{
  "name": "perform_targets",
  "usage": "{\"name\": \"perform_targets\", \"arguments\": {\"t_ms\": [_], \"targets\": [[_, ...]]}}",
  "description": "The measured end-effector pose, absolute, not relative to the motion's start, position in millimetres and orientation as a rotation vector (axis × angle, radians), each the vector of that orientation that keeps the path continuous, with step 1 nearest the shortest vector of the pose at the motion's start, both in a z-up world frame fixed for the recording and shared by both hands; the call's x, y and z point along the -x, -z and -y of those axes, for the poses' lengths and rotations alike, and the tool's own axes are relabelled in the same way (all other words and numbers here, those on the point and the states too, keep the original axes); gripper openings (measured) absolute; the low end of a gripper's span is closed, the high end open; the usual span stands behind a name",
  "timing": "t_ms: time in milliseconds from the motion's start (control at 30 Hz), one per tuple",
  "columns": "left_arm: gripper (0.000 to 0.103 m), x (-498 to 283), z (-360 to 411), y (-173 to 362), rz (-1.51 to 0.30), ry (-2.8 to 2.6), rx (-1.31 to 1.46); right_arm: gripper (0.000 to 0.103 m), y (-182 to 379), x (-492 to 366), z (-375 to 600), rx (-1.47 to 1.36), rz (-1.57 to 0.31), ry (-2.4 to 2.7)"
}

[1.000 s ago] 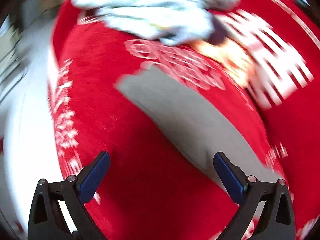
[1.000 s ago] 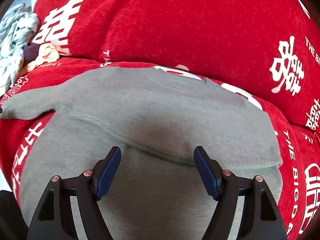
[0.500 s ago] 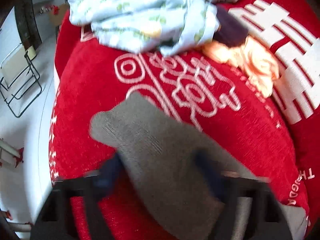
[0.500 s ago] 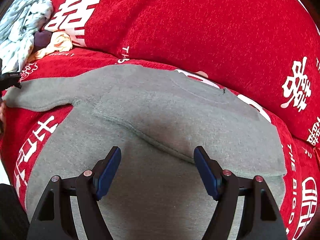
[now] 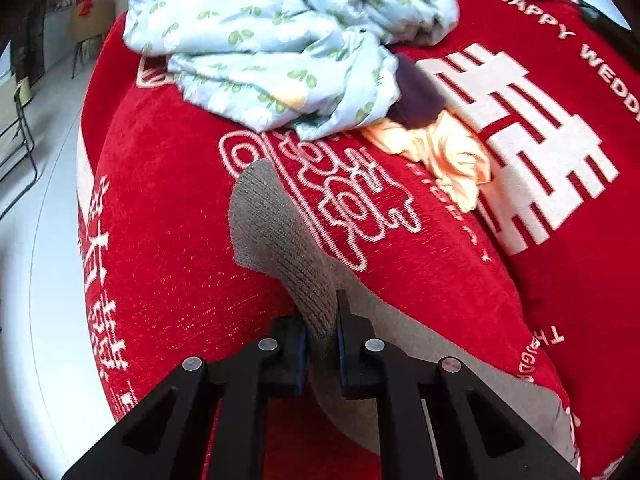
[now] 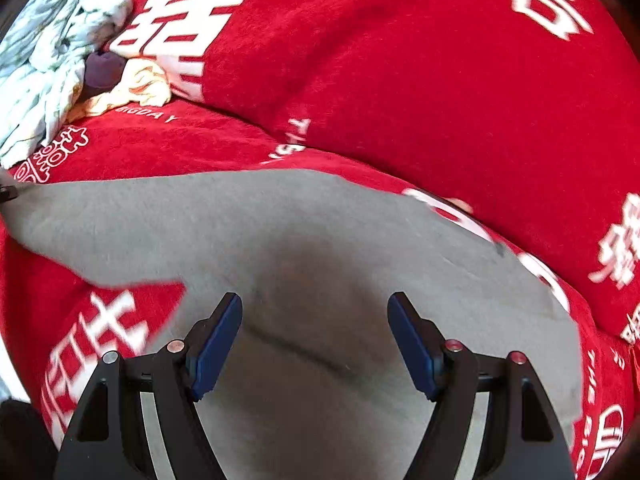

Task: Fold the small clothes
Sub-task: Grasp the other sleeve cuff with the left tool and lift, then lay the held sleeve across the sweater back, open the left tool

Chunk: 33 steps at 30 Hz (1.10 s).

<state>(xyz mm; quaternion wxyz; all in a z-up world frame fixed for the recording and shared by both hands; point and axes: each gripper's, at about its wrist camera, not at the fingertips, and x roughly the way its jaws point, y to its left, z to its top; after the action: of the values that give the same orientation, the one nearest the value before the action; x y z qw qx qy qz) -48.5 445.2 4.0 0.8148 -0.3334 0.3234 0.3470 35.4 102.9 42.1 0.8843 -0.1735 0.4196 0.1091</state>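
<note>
A grey knit top (image 6: 320,240) lies spread on a red sofa cover with white lettering. In the left wrist view its long sleeve (image 5: 276,236) runs up from the bottom, the ribbed cuff end free and slightly lifted. My left gripper (image 5: 322,320) is shut on this sleeve, both blue pads pinching the ribbed fabric. In the right wrist view my right gripper (image 6: 316,340) hangs open just above the top's body, nothing between its fingers. The sleeve stretches away to the left edge there.
A heap of unfolded clothes sits at the sofa's far end: a pale blue leaf-print garment (image 5: 280,40), a dark purple piece (image 5: 416,96) and a peach one (image 5: 444,156). Red back cushions (image 6: 440,80) rise behind the top. White floor (image 5: 36,240) lies past the sofa's left edge.
My left gripper went from wide open to shut on the grey sleeve and has raised it a little. My right gripper stayed open and slid sideways over the top's body.
</note>
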Motion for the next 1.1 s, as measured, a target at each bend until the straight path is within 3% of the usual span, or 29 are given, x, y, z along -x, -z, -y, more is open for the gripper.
{"name": "perform_targets", "arguments": {"t_ms": [200, 367, 733, 1100], "targets": [[0.013, 43.9, -440.0, -14.7, -0.703, -0.715, 0.647, 0.078, -1.4, -66.3, -161.5, 0.458, -0.914, -0.212], [0.013, 33.3, -417.7, -30.3, -0.704, -0.658, 0.587, 0.078, -18.1, -66.0, -156.9, 0.397, -0.905, -0.249], [0.013, -14.0, -327.8, -68.5, -0.765, -0.515, 0.453, 0.078, -62.8, -34.5, -44.0, 0.278, -0.843, -0.164], [0.012, -60.1, -177.5, -82.8, -0.858, -0.331, 0.274, 0.078, -75.7, -22.5, 50.5, 0.205, -0.840, -0.072]]}}
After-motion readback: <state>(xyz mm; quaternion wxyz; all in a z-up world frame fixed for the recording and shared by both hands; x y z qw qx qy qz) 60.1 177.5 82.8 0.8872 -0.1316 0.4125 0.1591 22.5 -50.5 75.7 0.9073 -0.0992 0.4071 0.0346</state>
